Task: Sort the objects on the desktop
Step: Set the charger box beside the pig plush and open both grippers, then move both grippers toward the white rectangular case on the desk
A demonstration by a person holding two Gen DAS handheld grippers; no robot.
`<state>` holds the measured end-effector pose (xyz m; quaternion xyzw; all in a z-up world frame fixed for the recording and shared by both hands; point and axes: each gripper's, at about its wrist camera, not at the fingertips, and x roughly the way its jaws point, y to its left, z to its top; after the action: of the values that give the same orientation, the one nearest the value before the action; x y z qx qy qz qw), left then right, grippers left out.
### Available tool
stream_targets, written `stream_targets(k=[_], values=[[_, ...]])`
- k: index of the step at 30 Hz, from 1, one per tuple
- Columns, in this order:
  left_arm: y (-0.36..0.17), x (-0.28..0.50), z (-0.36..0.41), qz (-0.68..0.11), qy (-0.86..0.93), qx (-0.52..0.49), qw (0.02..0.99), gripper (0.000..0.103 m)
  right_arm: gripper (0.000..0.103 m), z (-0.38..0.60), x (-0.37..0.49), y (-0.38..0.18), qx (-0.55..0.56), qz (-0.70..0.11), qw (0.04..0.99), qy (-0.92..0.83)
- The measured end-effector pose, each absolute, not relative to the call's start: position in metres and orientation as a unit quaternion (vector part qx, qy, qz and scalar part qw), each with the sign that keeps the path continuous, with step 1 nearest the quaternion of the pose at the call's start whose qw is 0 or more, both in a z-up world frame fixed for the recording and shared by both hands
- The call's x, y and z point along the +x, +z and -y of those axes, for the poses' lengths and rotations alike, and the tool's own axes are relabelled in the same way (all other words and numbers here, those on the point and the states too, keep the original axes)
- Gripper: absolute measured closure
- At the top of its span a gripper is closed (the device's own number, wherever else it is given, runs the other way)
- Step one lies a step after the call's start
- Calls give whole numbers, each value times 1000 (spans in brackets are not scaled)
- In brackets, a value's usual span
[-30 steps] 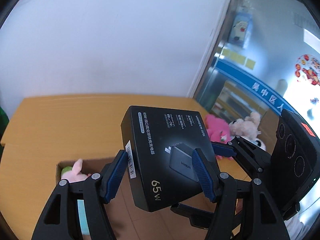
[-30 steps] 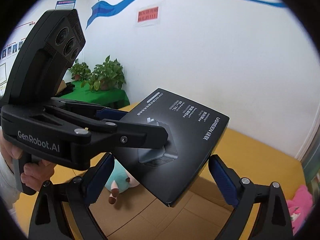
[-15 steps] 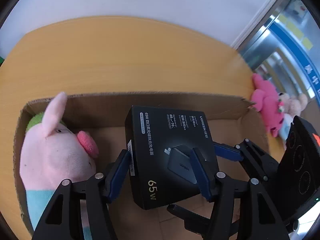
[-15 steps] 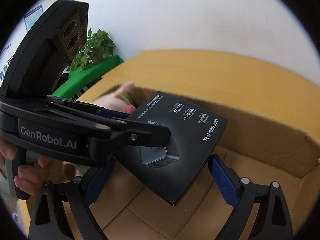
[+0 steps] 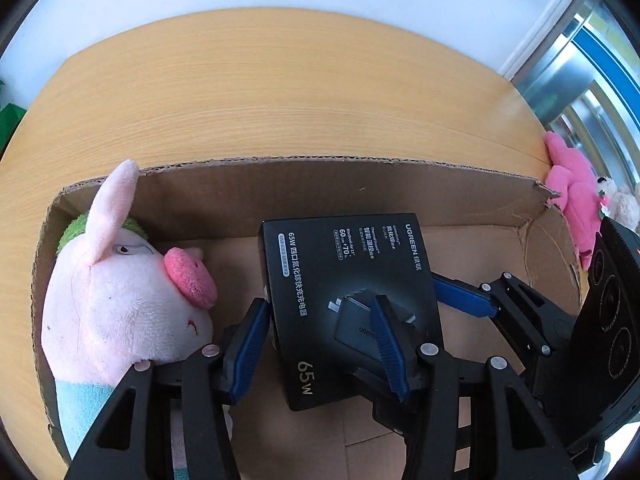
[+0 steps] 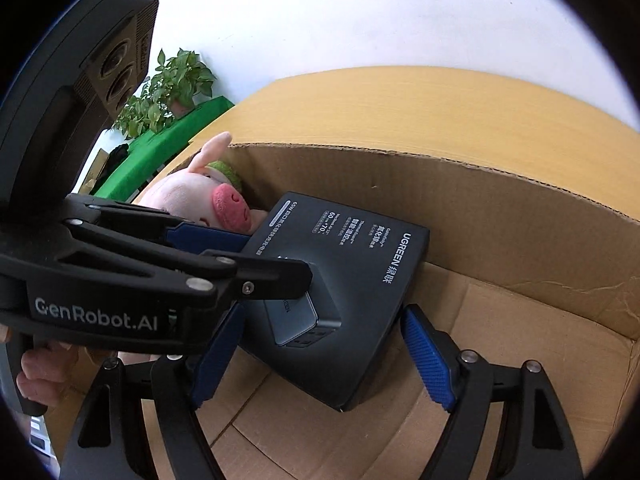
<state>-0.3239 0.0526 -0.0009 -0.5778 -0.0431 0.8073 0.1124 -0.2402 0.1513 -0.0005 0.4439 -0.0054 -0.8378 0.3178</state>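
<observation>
A black charger box (image 5: 352,264) printed "65W" tilts inside the cardboard carton (image 5: 360,188), next to a pink pig plush (image 5: 120,296). My left gripper (image 5: 318,350) is clamped across its thickness, one pad on the printed face and one under its left edge, jaws closing. In the right wrist view the charger box (image 6: 360,280) lies between the blue pads of my right gripper (image 6: 320,360); these jaws are closing, with a sliver of gap at the right pad. Whether the charger box touches the carton floor is hidden.
The carton sits on a wooden table (image 5: 280,92) by a white wall. Pink and white plush toys (image 5: 576,196) lie past the carton's right wall. Potted plants (image 6: 176,84) stand on a green-covered stand at the left. A hand (image 6: 44,372) holds the left gripper's handle.
Both grippers have come down with the charger box from above the table into the carton beside the pig. The right gripper's pads have drawn in toward the box's edges.
</observation>
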Motion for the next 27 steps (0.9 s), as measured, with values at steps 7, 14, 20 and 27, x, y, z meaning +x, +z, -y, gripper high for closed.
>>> stream_targets(k=[7, 14, 20, 27], values=[[59, -296, -29, 45, 853, -510, 96, 51, 22, -152, -220, 17, 440, -14, 301, -846], [153, -182, -4, -7, 946, -321, 49, 0, 18, -187, -131, 89, 357, -7, 228, -906], [156, -101, 10, 12, 964, -264, 37, 6, 18, -206, -69, 106, 319, -9, 170, -932], [132, -65, 13, 34, 949, -311, 46, 97, 99, -221, -17, 112, 304, -14, 185, -934]])
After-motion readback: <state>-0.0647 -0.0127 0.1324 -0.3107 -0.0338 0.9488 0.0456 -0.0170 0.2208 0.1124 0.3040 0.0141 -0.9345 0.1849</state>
